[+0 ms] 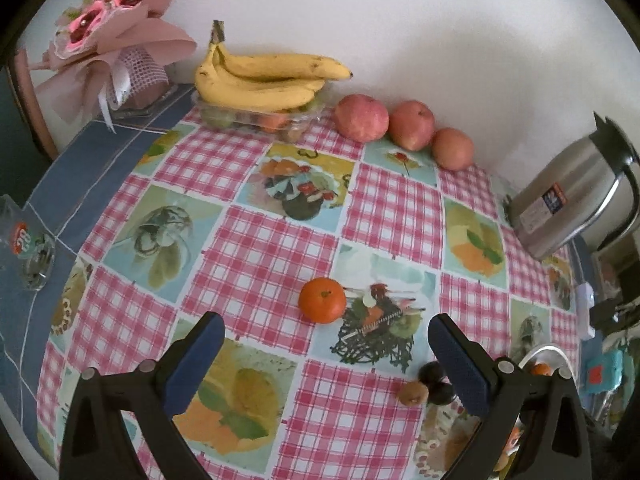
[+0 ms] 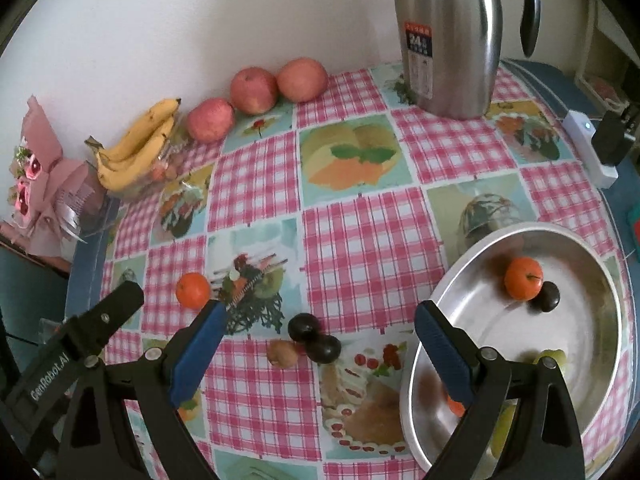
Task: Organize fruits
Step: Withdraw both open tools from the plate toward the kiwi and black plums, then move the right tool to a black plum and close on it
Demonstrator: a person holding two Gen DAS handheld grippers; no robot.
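Note:
A loose tangerine lies on the checked tablecloth, just ahead of the gap of my open left gripper, which holds nothing. Two dark plums and a small brown fruit lie together between the fingers of my open, empty right gripper. At the right, a metal bowl holds a tangerine, a dark plum and some green fruit. The right gripper's right finger overlaps the bowl's near rim. In the right wrist view the loose tangerine sits beside the left gripper's finger.
Against the back wall are bananas on a clear plastic tray and three apples. A steel thermos stands at the back right, and a pink bouquet at the back left. A white power strip lies at the table's right edge.

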